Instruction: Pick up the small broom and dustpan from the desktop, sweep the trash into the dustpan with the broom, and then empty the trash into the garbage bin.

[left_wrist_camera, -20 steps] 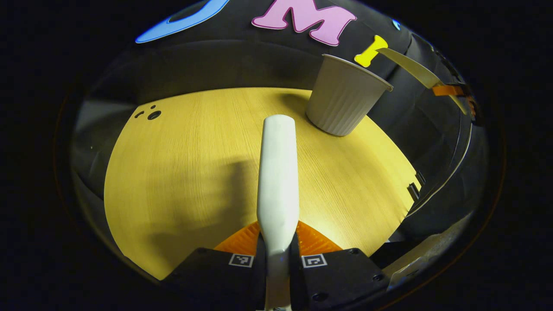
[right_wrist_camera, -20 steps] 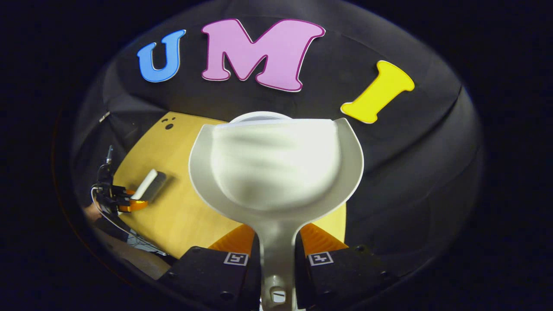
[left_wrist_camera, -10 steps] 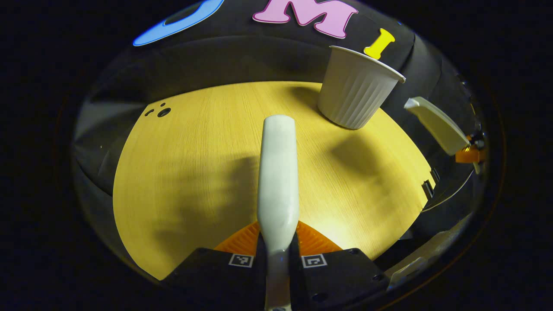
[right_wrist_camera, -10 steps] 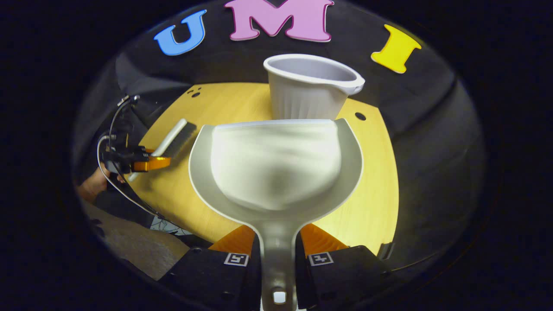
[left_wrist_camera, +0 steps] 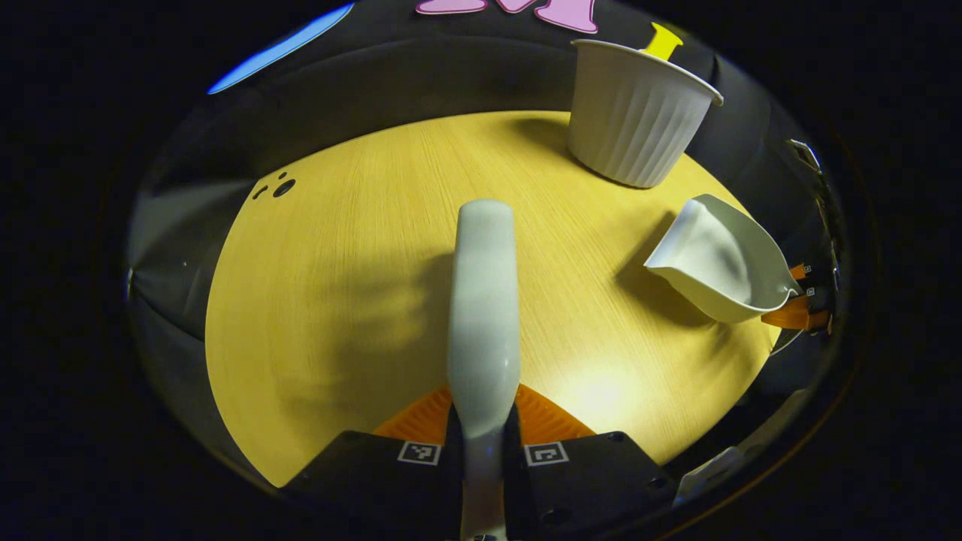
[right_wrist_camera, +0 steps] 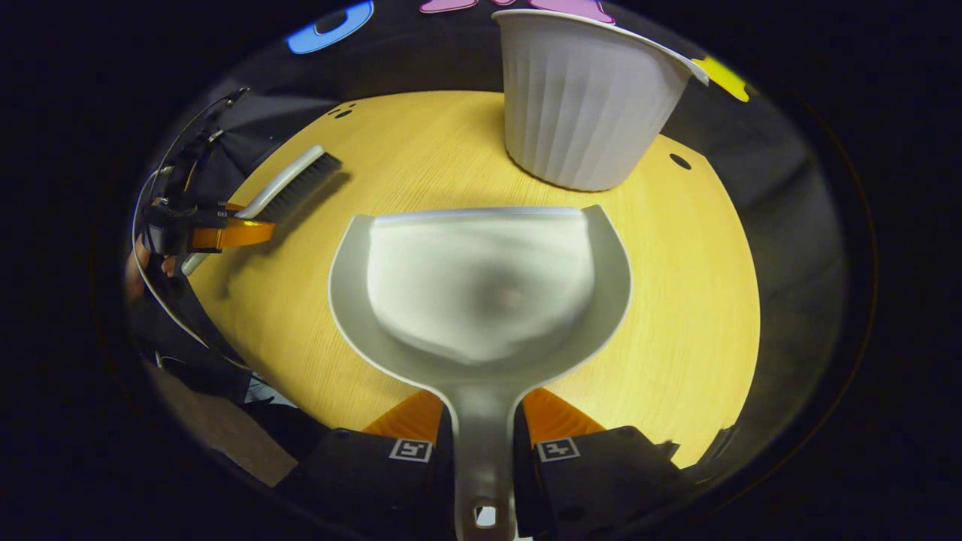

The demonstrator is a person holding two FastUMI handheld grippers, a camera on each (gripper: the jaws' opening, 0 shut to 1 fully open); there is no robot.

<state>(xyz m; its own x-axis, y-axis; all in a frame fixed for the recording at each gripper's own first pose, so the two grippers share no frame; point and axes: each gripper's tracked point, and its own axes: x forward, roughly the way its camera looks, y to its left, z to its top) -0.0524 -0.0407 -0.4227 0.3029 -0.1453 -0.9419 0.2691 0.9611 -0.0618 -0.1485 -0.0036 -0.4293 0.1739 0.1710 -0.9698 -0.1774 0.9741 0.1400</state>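
My left gripper (left_wrist_camera: 483,424) is shut on the handle of the small white broom (left_wrist_camera: 482,300), which points away over the wooden desktop (left_wrist_camera: 338,263). In the right gripper view the broom (right_wrist_camera: 289,184) shows dark bristles just above the table at the left, with the left gripper (right_wrist_camera: 218,234) behind it. My right gripper (right_wrist_camera: 483,432) is shut on the handle of the white dustpan (right_wrist_camera: 481,293), held low over the table in front of the white ribbed garbage bin (right_wrist_camera: 586,98). In the left gripper view the dustpan (left_wrist_camera: 721,259) hovers at the right, near the bin (left_wrist_camera: 635,124).
The bin stands upright at the far side of the desktop. Small dark holes (left_wrist_camera: 282,188) mark the table's far left corner, and another hole (right_wrist_camera: 680,161) lies right of the bin. A hand (right_wrist_camera: 139,259) and cables show at the left table edge.
The right gripper has come down with the dustpan from above the bin's rim to low over the table in front of it. The left gripper's view has tipped slightly downward, broom still held.
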